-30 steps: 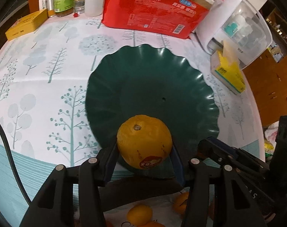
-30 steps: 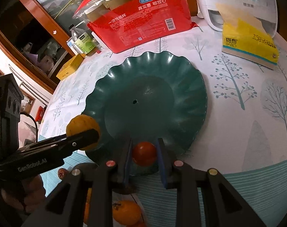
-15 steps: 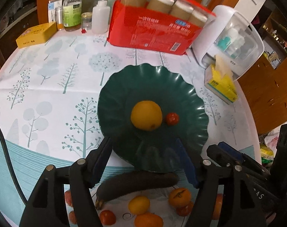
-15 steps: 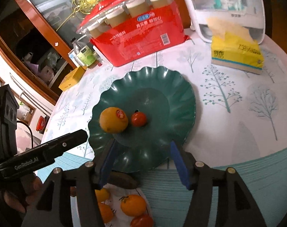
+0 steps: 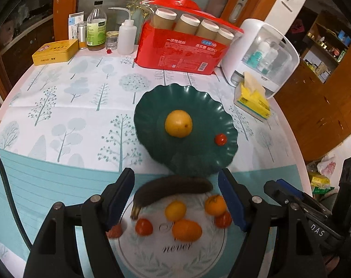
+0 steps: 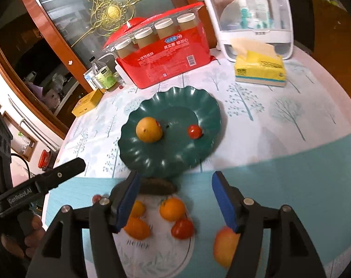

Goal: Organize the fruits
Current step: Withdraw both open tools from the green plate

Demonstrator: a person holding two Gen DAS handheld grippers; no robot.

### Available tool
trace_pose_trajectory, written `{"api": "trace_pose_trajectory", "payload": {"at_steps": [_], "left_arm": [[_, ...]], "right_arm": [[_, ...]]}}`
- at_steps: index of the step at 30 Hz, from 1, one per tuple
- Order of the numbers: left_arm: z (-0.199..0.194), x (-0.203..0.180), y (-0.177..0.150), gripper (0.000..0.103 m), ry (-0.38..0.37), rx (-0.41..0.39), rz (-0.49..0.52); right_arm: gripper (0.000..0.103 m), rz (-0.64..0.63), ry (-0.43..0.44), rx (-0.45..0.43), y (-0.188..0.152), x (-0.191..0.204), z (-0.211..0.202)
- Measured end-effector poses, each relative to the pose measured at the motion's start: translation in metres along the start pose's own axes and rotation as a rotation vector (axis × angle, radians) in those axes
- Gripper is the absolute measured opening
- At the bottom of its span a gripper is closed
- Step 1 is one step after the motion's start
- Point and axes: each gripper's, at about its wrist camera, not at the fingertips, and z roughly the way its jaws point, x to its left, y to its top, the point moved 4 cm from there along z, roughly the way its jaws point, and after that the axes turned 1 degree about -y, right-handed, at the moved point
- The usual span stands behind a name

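Left wrist view: my left gripper (image 5: 176, 197) holds nothing, and its jaws are opening over the white plate (image 5: 152, 257). The green dish (image 5: 152, 106) sits at twelve o'clock from them, carrying the orange (image 5: 178, 123) near its centre and a small tomato (image 5: 220, 139) at four o'clock from that, close to the scalloped rim. I judge the tomato is the risk: it is round, sits on the sloping edge, and a knock to the dish could roll it off. The dark banana (image 5: 173, 188) lies just between dish and plate, right across my line of reach, so a low pass could drag it into the dish.

Right wrist view: my right gripper (image 6: 174, 199) is also empty, jaws opening. Loose fruit crowds below: an orange tomato (image 6: 172, 209), a red tomato (image 6: 182, 229), and a peach (image 6: 225, 246) at five o'clock, partly hidden behind the right finger. Closing on one piece could shove its neighbours off the plate. The other tool's finger (image 6: 59, 178) sits at nine o'clock; both reaching for the plate together could collide.
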Motion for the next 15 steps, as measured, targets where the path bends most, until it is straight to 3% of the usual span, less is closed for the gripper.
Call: {"api": "trace_pose_trajectory", "payload": {"at_steps": [10,15], "left_arm": [[-0.035,0.011,-0.042,0.073,0.012,0.025,0.063],[-0.043,0.020,-0.068,0.073,0.000,0.080,0.087]], "right_arm": [[0.065,0.074,-0.051,-0.038,-0.056,0.005,-0.036],[0.066,0.118,-0.085,-0.047,-0.088,0.012,-0.047]]}}
